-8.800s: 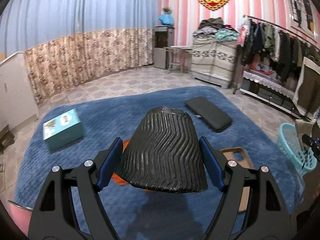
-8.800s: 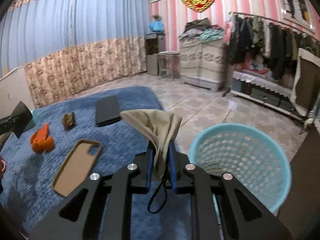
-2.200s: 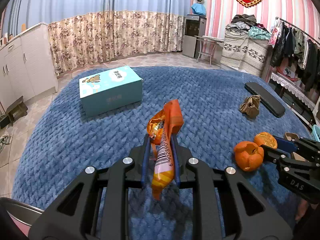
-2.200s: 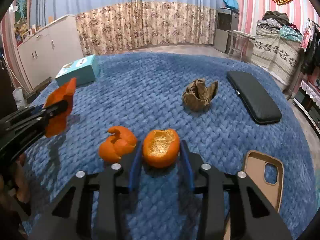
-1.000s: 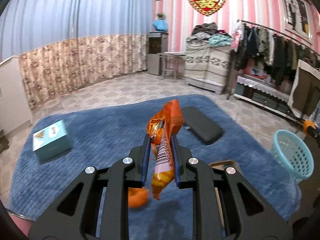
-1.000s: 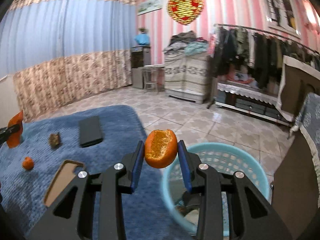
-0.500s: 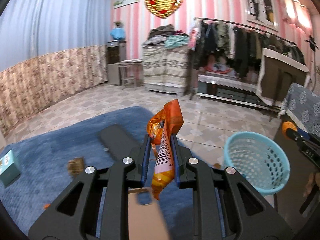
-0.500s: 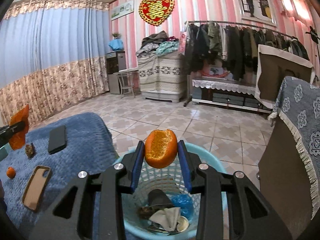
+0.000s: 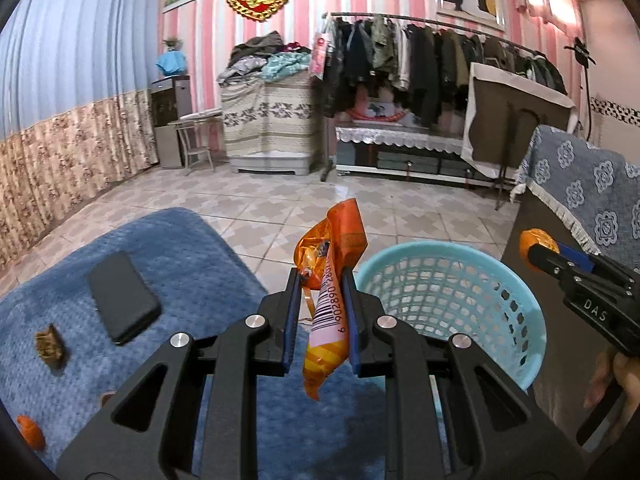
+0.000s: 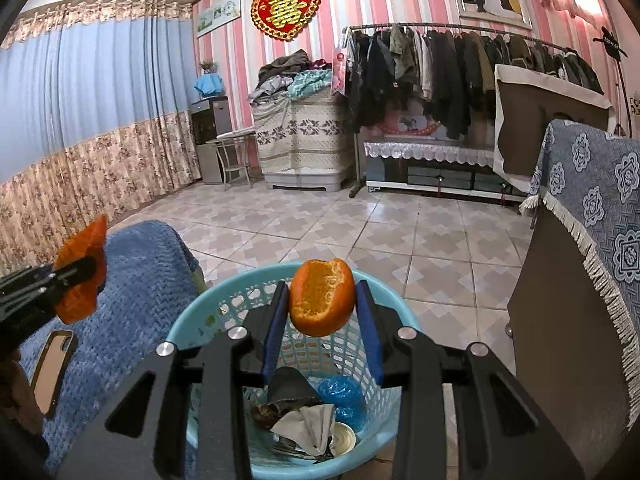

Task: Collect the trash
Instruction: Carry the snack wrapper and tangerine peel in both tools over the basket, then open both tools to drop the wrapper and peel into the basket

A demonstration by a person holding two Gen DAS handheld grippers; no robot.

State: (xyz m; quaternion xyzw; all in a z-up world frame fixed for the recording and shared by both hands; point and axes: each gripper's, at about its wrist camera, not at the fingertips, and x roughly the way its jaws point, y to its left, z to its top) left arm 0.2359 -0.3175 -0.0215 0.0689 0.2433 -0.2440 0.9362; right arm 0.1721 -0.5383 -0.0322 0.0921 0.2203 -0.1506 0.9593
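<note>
R view only: trash inside basket [image 10: 384,446]; L view: rim [image 9: 440,250].

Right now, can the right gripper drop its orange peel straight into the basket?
Probably yes. The right gripper holds the orange peel directly above the open blue basket, with nothing between them. The trash inside lies low, and the left gripper is off to the side.

Basket [image 10: 208,316] mouth open from above; covered cabinet [image 10: 568,320] crowds its right.
</note>
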